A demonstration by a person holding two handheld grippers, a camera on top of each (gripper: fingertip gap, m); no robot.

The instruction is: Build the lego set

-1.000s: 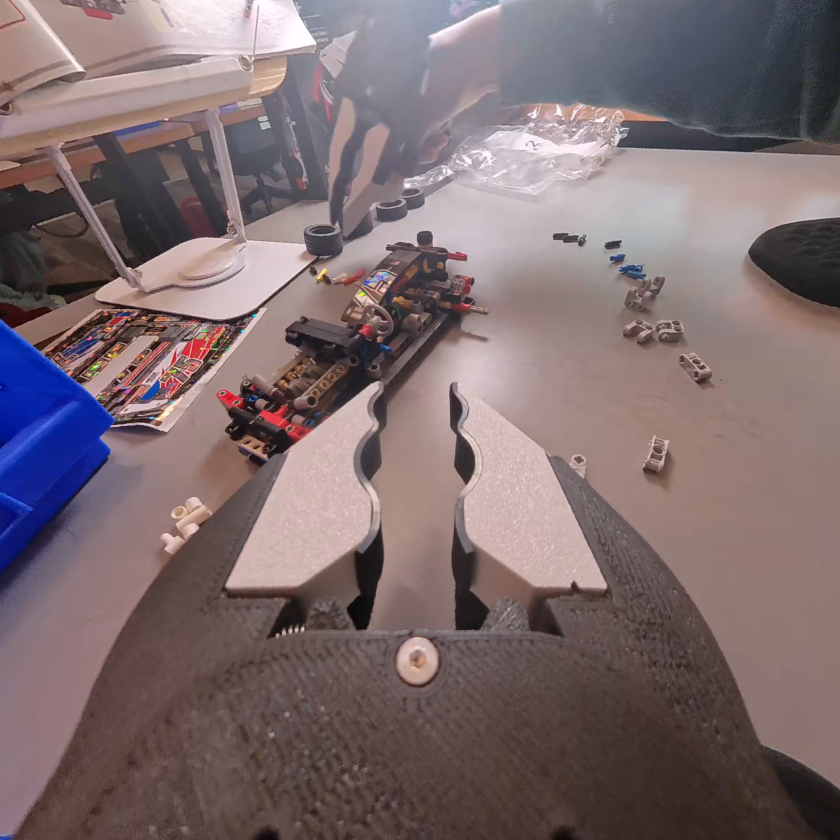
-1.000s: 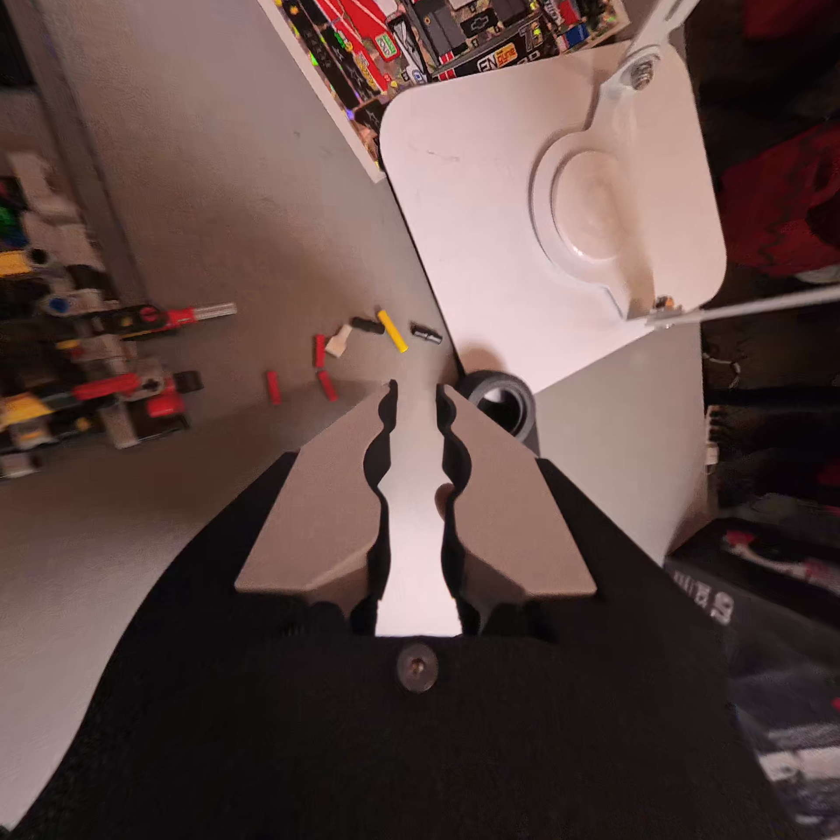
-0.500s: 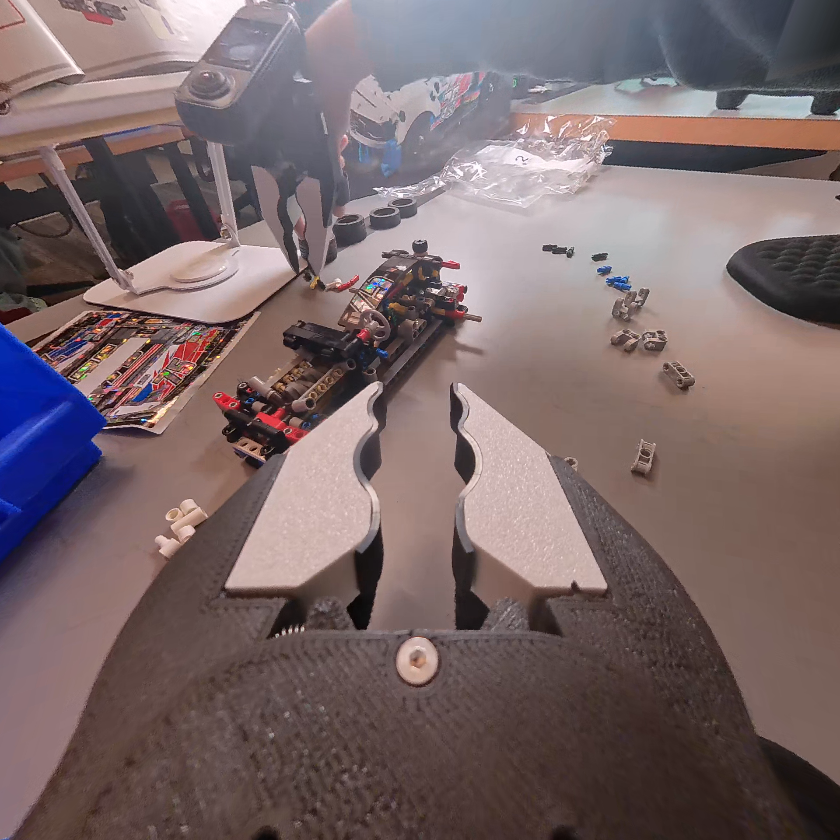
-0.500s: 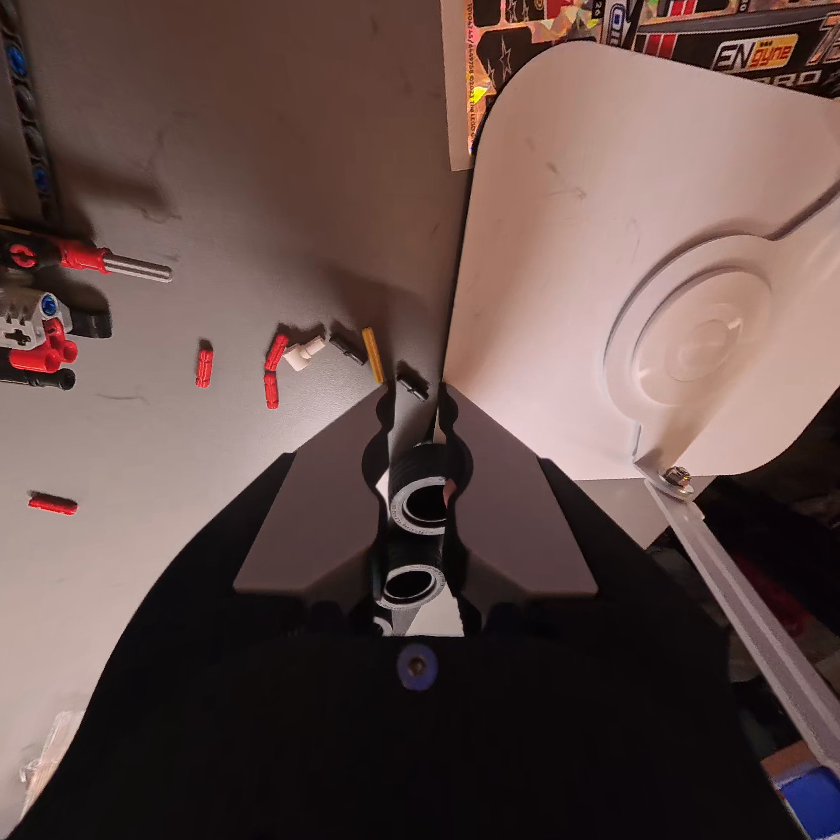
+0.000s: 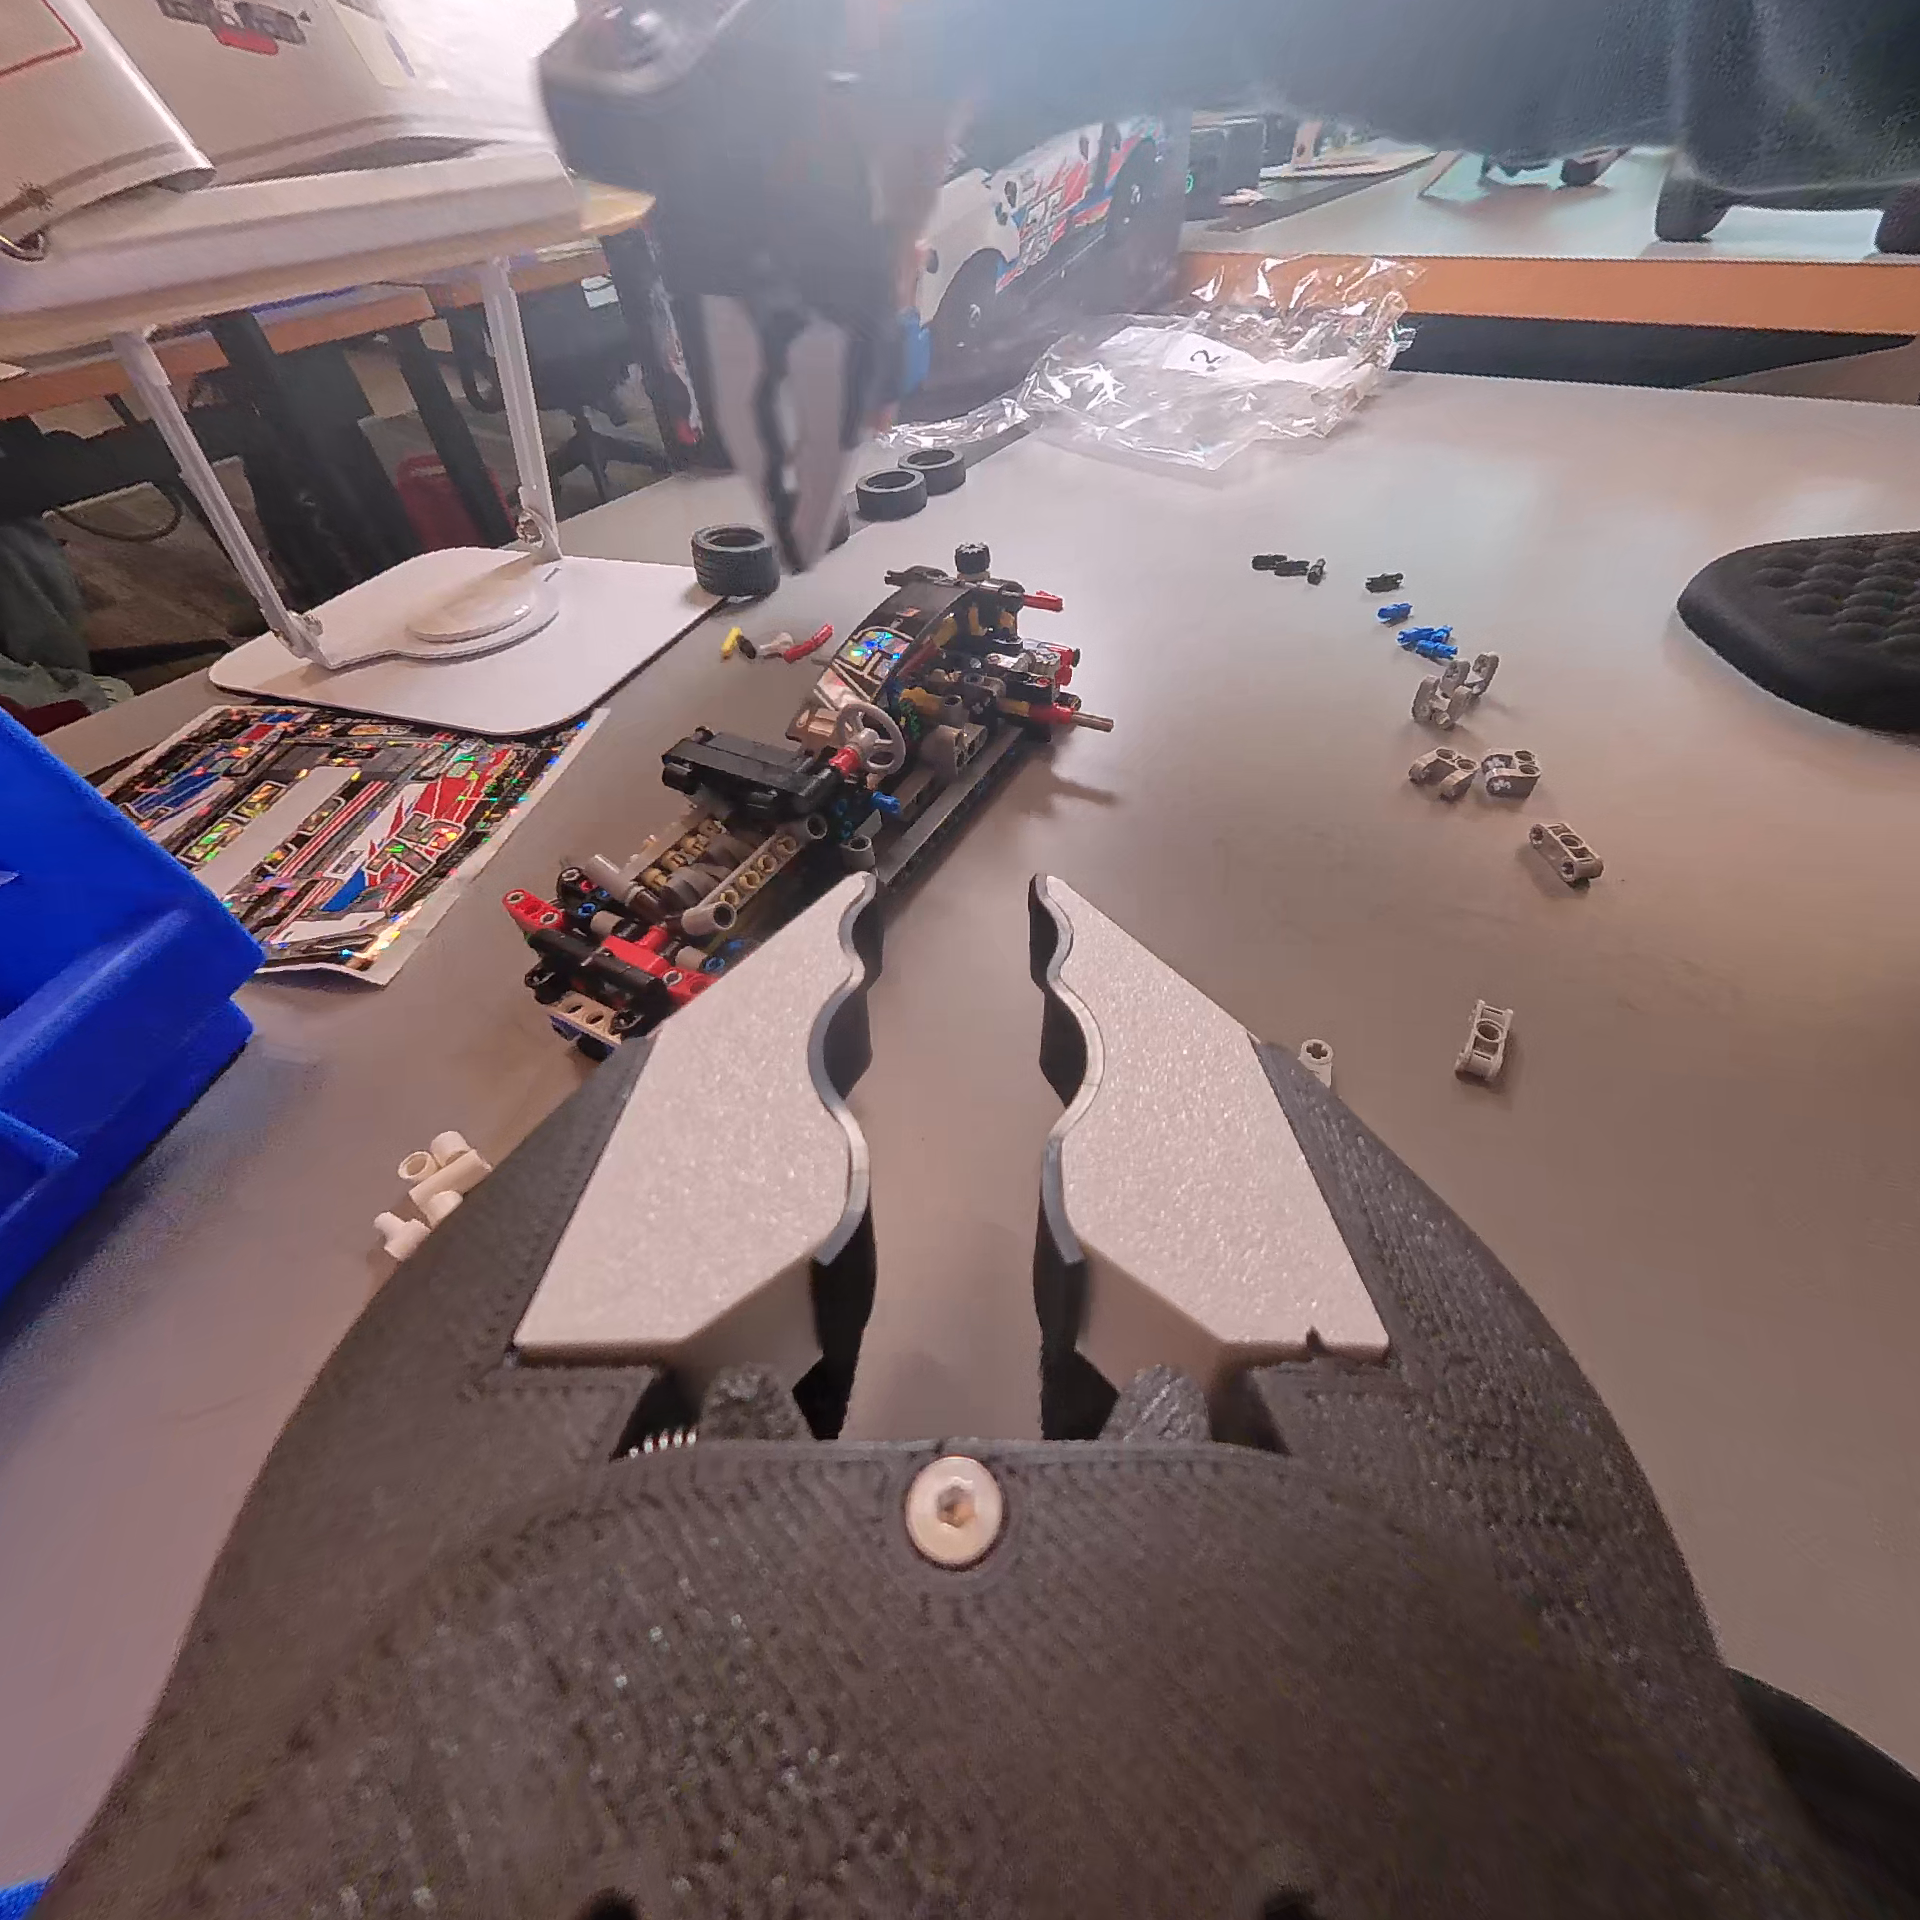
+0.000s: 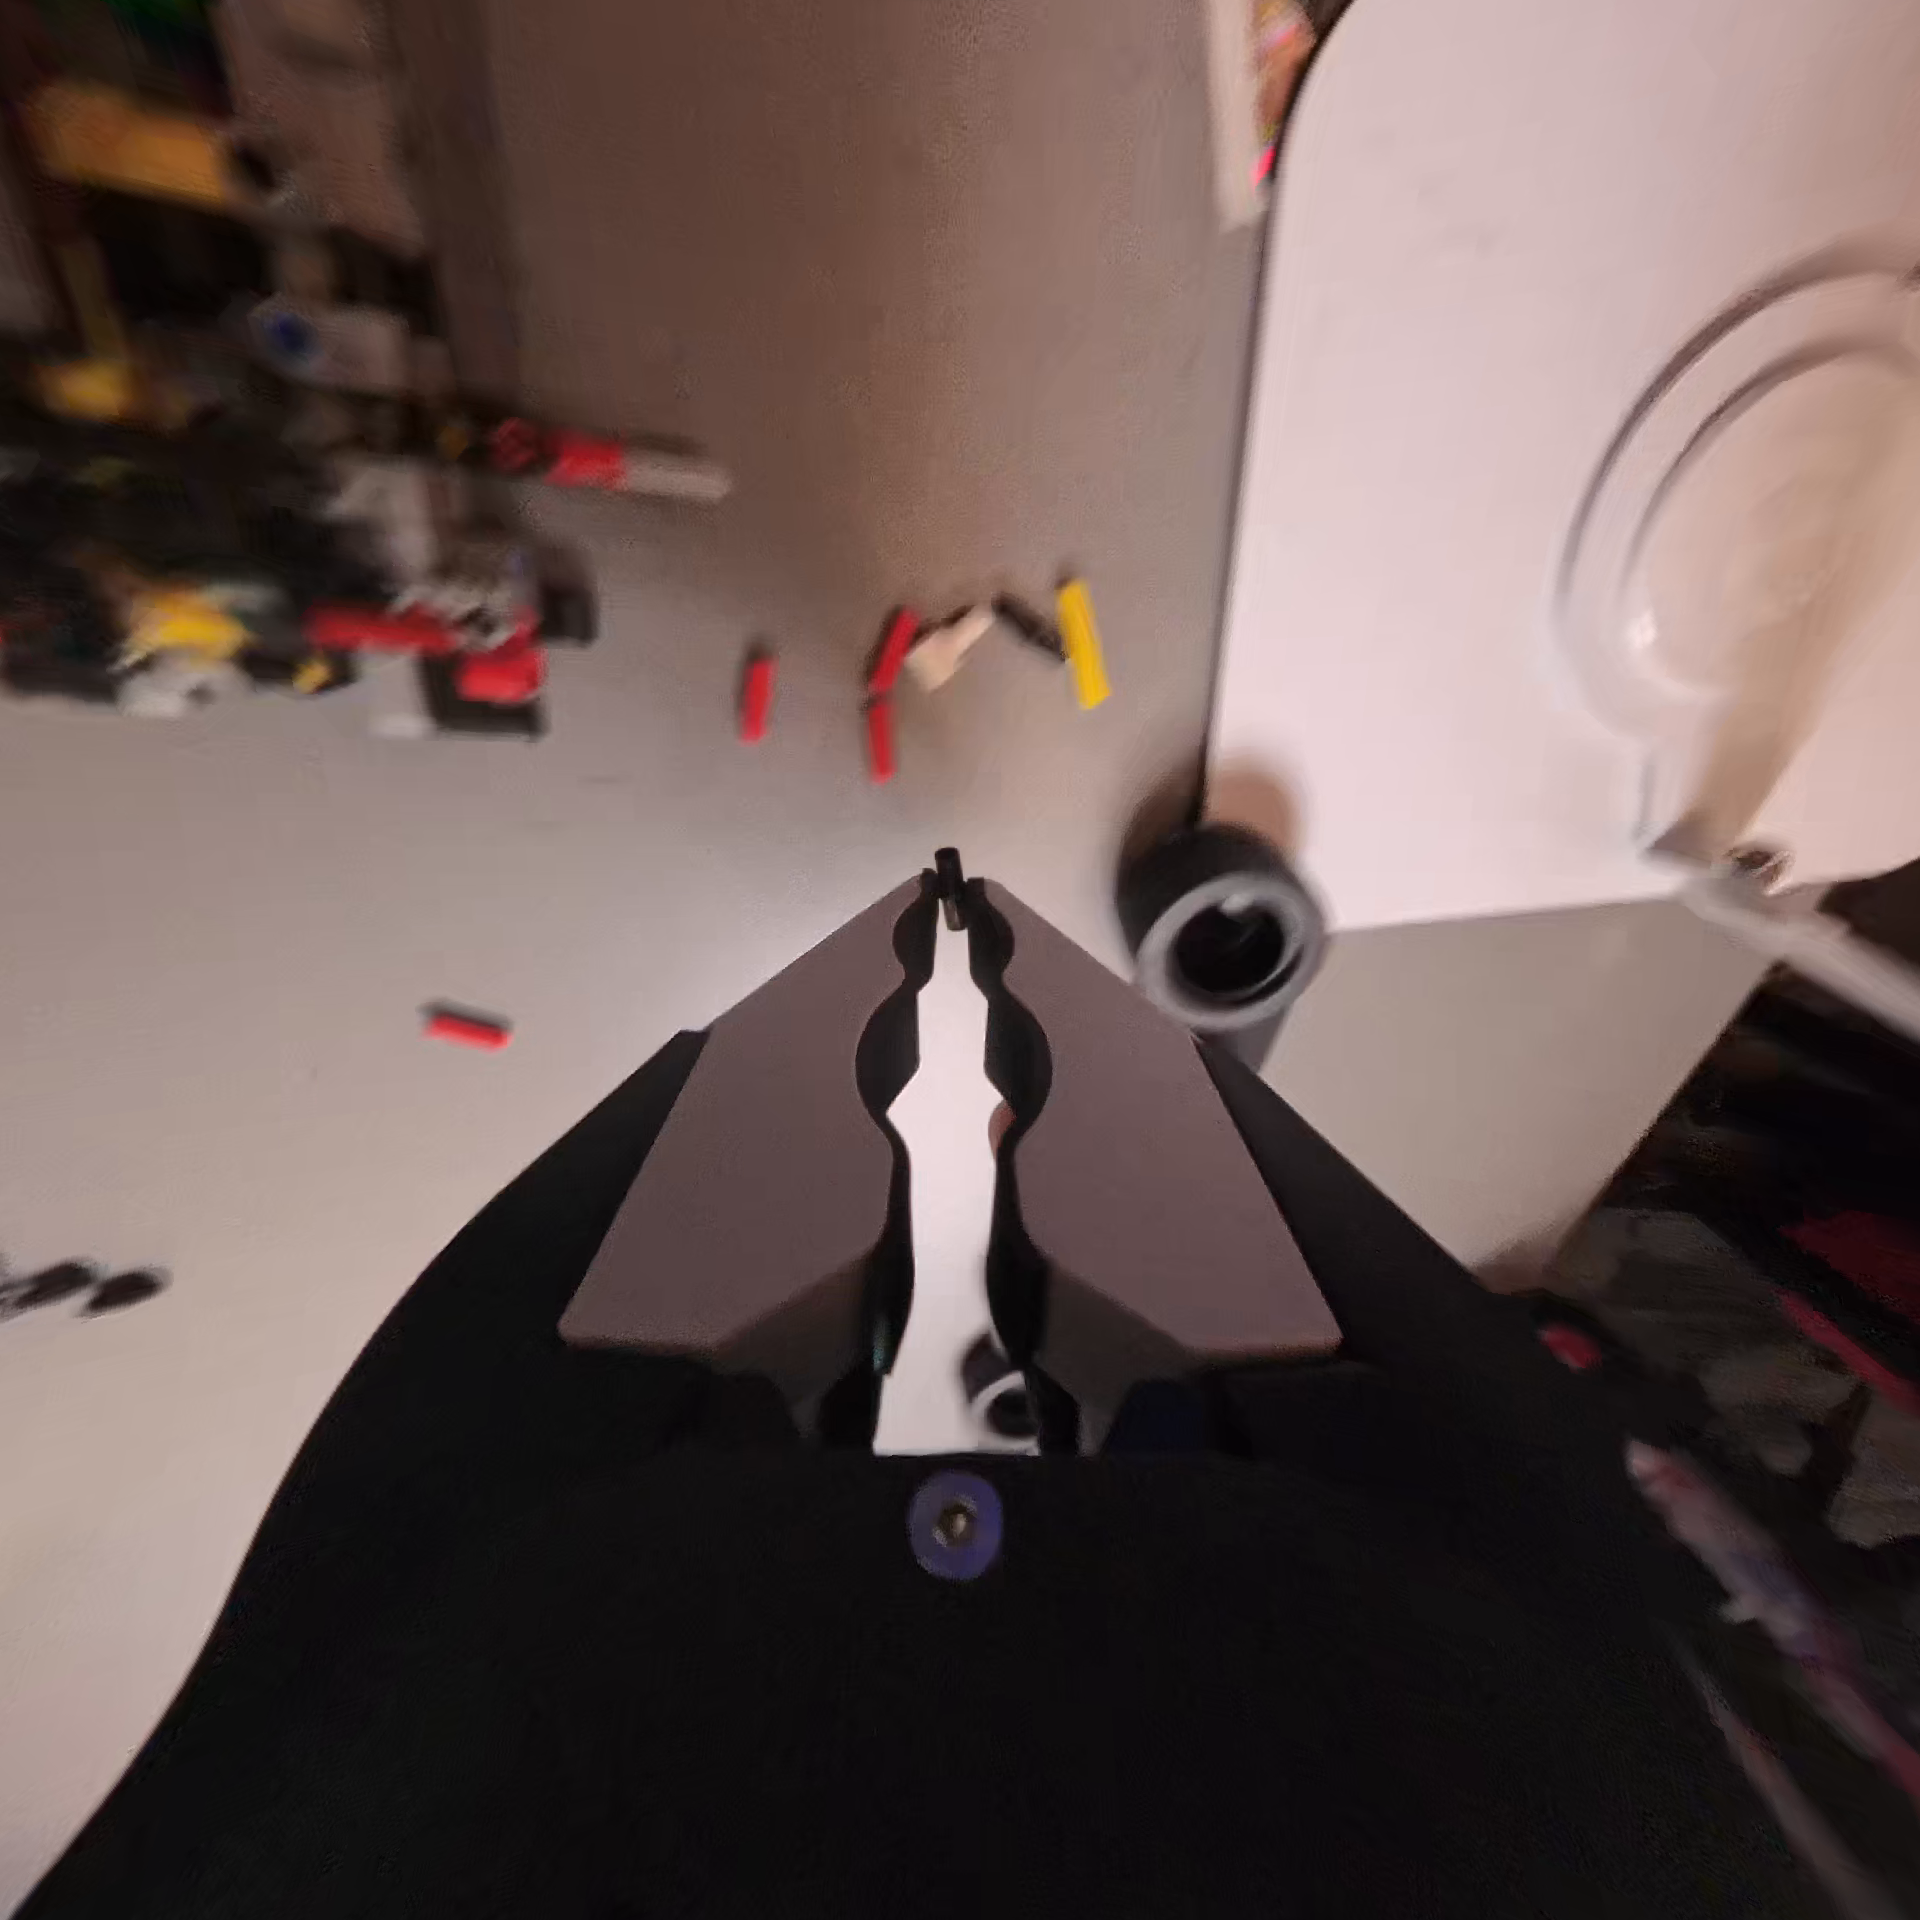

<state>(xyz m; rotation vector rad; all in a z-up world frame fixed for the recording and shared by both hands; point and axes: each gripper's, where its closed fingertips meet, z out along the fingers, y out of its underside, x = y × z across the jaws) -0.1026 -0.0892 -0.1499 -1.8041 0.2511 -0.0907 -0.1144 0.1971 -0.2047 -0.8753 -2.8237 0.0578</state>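
The part-built lego car chassis (image 5: 831, 790) lies on the grey table, just left of and beyond my left gripper (image 5: 951, 894). That gripper is open with nothing between its fingers. My right gripper (image 6: 951, 885) is shut on a small black pin (image 6: 947, 868), which sticks out past the fingertips above the table. In the left wrist view the right gripper (image 5: 795, 551) hangs point-down beside a black tyre (image 5: 736, 559). That tyre (image 6: 1226, 951) lies just right of its fingertips. The chassis (image 6: 260, 582) is a blur at the left of the right wrist view.
Red, white and yellow pins (image 6: 1081, 644) lie beyond the right gripper. Around them are a white stand base (image 5: 457, 665), a sticker sheet (image 5: 312, 821), a blue bin (image 5: 94, 987), two more tyres (image 5: 904, 483), grey connectors (image 5: 1475, 769), blue pins (image 5: 1423, 639), a plastic bag (image 5: 1216, 374) and a black cushion (image 5: 1829, 623). About 30 cm separates my left fingertips from my right.
My right gripper closed on the black pin that lay by the stand base's edge and lifted it off the table. My left gripper stayed open and hardly moved.
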